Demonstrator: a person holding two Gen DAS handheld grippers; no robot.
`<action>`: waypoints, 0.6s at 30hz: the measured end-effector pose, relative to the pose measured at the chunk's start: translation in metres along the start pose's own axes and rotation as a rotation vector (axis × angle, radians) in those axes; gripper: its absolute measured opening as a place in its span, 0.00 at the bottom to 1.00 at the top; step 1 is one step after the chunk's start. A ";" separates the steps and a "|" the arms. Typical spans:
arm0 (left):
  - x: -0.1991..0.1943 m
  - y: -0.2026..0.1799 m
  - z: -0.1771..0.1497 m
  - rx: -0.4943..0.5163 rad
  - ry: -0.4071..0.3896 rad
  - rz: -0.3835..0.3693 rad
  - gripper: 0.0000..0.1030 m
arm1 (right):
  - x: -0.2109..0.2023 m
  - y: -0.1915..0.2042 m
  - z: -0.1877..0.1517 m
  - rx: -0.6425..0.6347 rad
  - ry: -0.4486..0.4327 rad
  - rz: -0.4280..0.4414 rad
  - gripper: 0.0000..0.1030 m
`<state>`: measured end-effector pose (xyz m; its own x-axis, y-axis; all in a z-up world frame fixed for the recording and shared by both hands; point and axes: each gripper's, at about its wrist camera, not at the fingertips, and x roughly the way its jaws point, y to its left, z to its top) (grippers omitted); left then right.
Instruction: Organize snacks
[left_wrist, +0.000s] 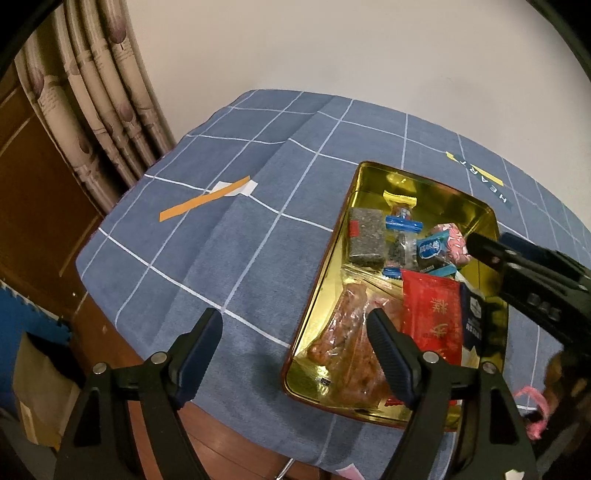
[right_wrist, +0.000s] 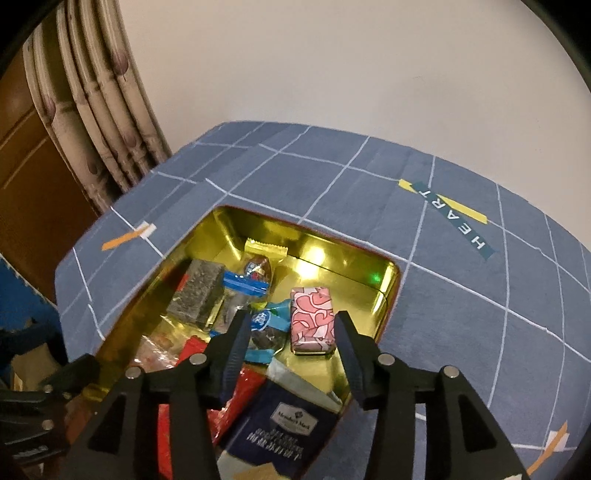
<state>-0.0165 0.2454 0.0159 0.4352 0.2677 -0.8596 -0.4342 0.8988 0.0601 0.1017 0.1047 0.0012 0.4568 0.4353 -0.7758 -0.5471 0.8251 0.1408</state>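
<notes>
Right wrist view shows the gold tin (right_wrist: 388, 280) sitting on the blue checked cloth (right_wrist: 480, 314) that covers the table. Many snacks already lie inside it. A pink patterned packet (right_wrist: 313, 319) rests flat on the tin floor, in the middle of the frame. The right gripper (right_wrist: 291, 341) hangs just over it with its jaws apart, one on each side of the packet, and nothing is pinched between them. So the pink packet looks set down and let go.

Beside the pink packet, to its left in the frame, lies a blue wrapped candy (right_wrist: 266, 328). Further left are a grey block snack (right_wrist: 197, 295) and a small bag with a blue zip strip (right_wrist: 245, 286). A red packet (right_wrist: 207, 380) and a dark blue box (right_wrist: 288, 432) lie at the bottom of the frame.

Left wrist view shows the left gripper (left_wrist: 295, 349) spread wide and empty, low in the frame, over the near edge of the tin. A clear bag of orange snacks (left_wrist: 343, 347) lies there.

No loose snack shows on the cloth in either view. The job seems nearly done, though anything off to the sides cannot be seen. No lid for the tin is in view.
</notes>
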 end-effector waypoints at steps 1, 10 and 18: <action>-0.001 -0.001 0.000 0.003 -0.002 0.001 0.75 | -0.007 -0.001 -0.002 0.021 -0.006 -0.003 0.53; -0.004 -0.006 -0.002 0.022 -0.010 0.012 0.76 | -0.044 0.002 -0.036 0.068 0.021 -0.033 0.73; -0.008 -0.011 -0.004 0.035 -0.018 0.008 0.76 | -0.058 0.012 -0.062 0.031 0.069 -0.052 0.81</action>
<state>-0.0185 0.2324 0.0202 0.4459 0.2805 -0.8500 -0.4101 0.9081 0.0845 0.0257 0.0673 0.0097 0.4340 0.3667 -0.8229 -0.5012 0.8573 0.1177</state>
